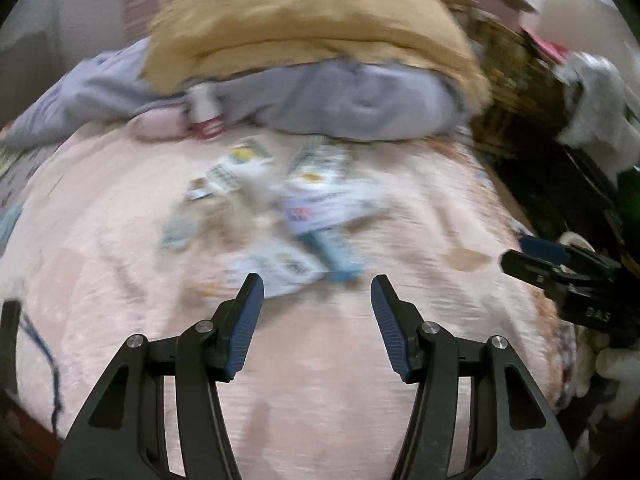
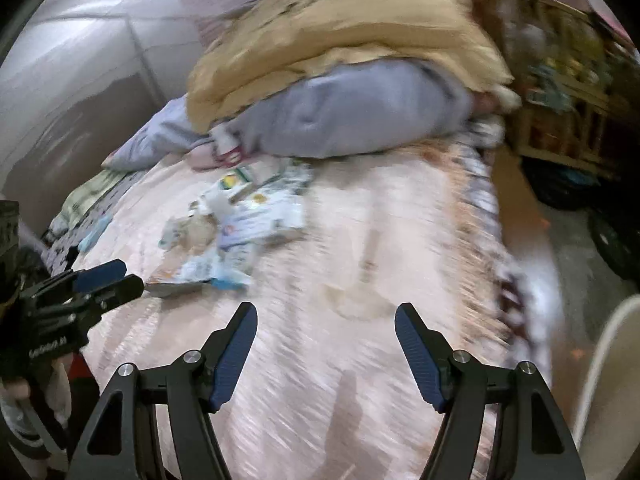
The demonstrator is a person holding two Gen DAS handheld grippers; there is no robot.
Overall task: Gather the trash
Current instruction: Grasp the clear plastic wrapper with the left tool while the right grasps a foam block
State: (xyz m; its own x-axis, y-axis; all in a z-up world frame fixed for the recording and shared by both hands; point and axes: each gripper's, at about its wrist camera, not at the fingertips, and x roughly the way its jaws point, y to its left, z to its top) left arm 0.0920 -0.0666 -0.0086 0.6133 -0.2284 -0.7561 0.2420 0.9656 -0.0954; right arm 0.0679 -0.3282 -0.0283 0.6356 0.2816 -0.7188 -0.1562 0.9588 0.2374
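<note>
- Left wrist view: the left gripper (image 1: 317, 286) hangs over a pale pink bedspread (image 1: 320, 380), its jaws spread wide with nothing between them.
- At 9 o'clock of the frame a dark cord (image 1: 40, 344) lies along the bedspread's edge.
- At about 11 o'clock from the jaws a small white bottle with a red cap (image 1: 206, 114) lies against a grey pillow (image 1: 340, 100); a mustard-yellow blanket (image 1: 304, 20) is heaped on that pillow.
- At 12 o'clock, just past the fingertips, the trash (image 1: 288, 208) lies scattered on the bedspread: white printed wrappers and a teal packet, blurred by motion, so their print cannot be read.
- At 3 o'clock the right gripper (image 1: 536, 256) enters from the frame edge; its jaws look close together here.
- Right wrist view, from the left: at 9 o'clock the left gripper (image 2: 110, 278) reaches in over the bed's edge.
- At 11 o'clock from the right gripper's jaws the trash (image 2: 240, 216) sits well ahead, in a loose pile between the left gripper and the grey pillow (image 2: 360, 112).
- At 12 o'clock the right gripper (image 2: 325, 314) hovers above the bedspread (image 2: 340, 360) with jaws wide apart and holding nothing.
- At 2 o'clock wooden shelves (image 2: 560, 92) stand beyond the bed, and at 4 o'clock a pale curved rim (image 2: 600, 360) shows, too blurred to identify.
</note>
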